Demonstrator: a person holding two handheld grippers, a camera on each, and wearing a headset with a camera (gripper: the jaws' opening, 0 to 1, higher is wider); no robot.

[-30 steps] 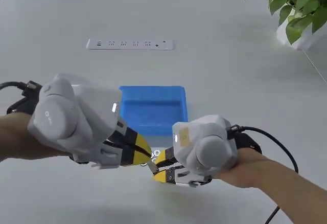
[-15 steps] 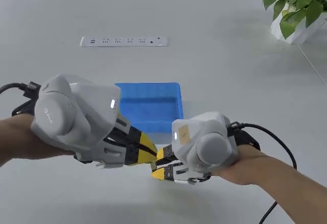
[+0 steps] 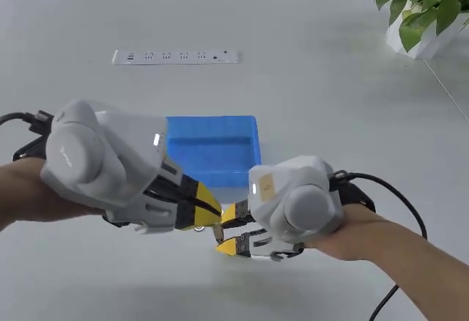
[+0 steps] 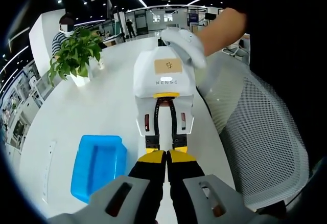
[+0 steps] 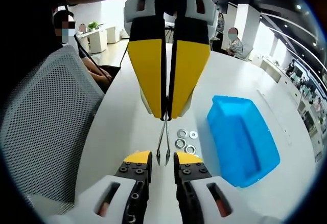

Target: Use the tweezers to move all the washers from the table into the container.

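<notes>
My left gripper [image 3: 212, 211] [image 4: 166, 155] is shut on thin metal tweezers [image 5: 164, 137], which hang from its yellow jaws [image 5: 166, 116] in the right gripper view. The tweezer tips reach down between the parted jaws of my right gripper [image 5: 162, 157] [image 3: 229, 231], which is open and faces the left one head-on [image 4: 166, 146]. Several silver washers [image 5: 185, 141] lie on the white table just beside the tweezer tips. Past them stands the blue container [image 5: 240, 132] [image 3: 212, 145] [image 4: 97, 162].
A white power strip [image 3: 176, 57] lies behind the container. A potted plant [image 3: 418, 6] stands at the back right. A cable [image 3: 399, 215] trails from the right gripper. A grey mesh chair [image 5: 41, 111] [image 4: 260, 132] stands at the table's near edge.
The left gripper's jaws have edged closer to the right gripper. The washers that showed between the grippers in the head view are now covered. The head camera has shifted a little.
</notes>
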